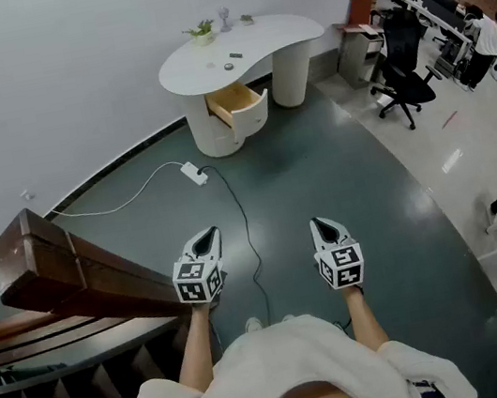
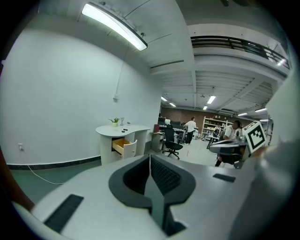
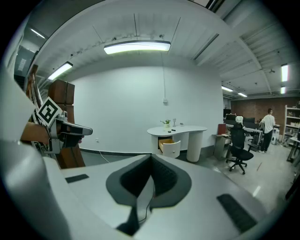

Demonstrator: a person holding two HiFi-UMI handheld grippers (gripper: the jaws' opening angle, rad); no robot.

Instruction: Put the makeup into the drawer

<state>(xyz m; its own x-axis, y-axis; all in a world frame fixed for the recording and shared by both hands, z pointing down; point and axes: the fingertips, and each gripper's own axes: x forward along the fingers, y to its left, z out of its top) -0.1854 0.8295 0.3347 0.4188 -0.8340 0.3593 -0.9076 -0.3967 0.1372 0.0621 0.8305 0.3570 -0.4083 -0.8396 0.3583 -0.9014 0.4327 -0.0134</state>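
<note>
We hold two tools side by side above the dark floor [image 1: 337, 159], the left tool [image 1: 205, 242] and the right tool [image 1: 323, 226], each with its jaws pressed together and nothing between them. Far ahead, well apart from both tools, a white curved counter [image 1: 271, 31] stands against the wall [image 1: 55, 75]. Its drawer [image 1: 237, 103] is pulled open towards us. The makeup [image 1: 235, 54], small dark pieces too tiny to make out, lies on the counter above the drawer, near a potted plant [image 1: 201, 32].
</note>
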